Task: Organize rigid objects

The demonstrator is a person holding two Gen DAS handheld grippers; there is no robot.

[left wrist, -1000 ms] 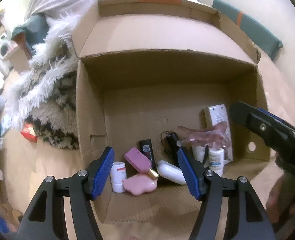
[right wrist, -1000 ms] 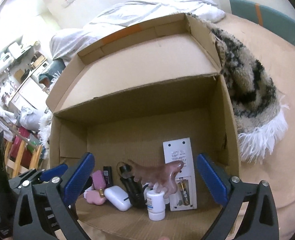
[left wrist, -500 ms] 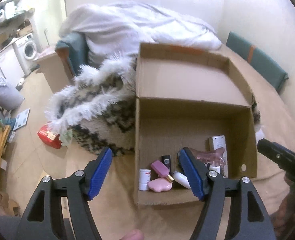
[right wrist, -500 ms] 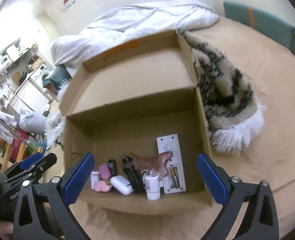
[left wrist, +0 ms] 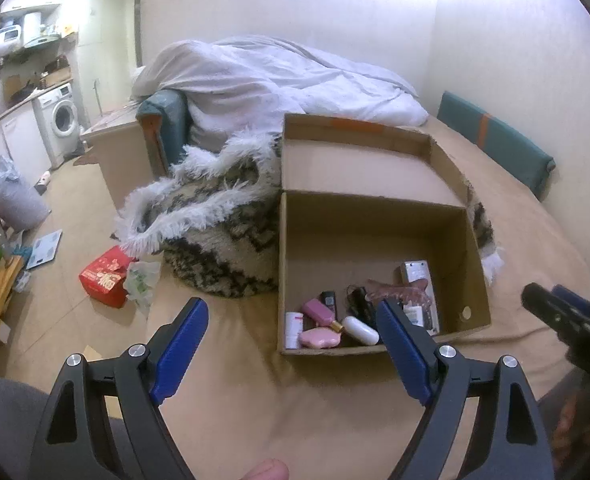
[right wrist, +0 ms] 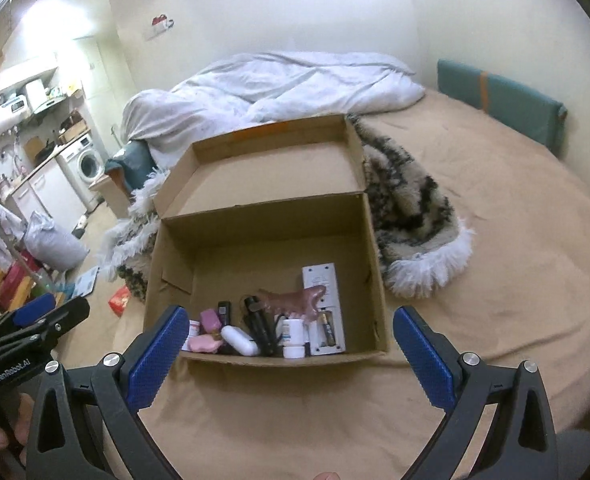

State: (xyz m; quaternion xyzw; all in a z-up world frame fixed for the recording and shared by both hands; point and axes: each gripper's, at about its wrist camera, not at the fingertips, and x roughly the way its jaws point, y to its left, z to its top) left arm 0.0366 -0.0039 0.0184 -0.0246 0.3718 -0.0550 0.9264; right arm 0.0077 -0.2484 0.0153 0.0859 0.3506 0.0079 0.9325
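Small rigid objects (right wrist: 263, 330) lie bunched along the near wall of the open cardboard box (right wrist: 375, 264) on the bed. Both grippers hang clear of it, angled down. The left gripper (left wrist: 293, 346) is opening with nothing between its jaws; the right gripper (right wrist: 291, 346) stands wide and empty. Sorting looks done, though the fisheye blurs detail; keep both clear of the walls.

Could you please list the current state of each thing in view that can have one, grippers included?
Brown cardboard box: open, lid flap folded back.
White remote control: lying flat in the box, battery cover off, batteries exposed.
Small white bottle: upright, cap on.
Pink perfume bottle: lying down, gold cap on.
Left gripper: fingers opening, nothing between them.
Right gripper: open, empty.
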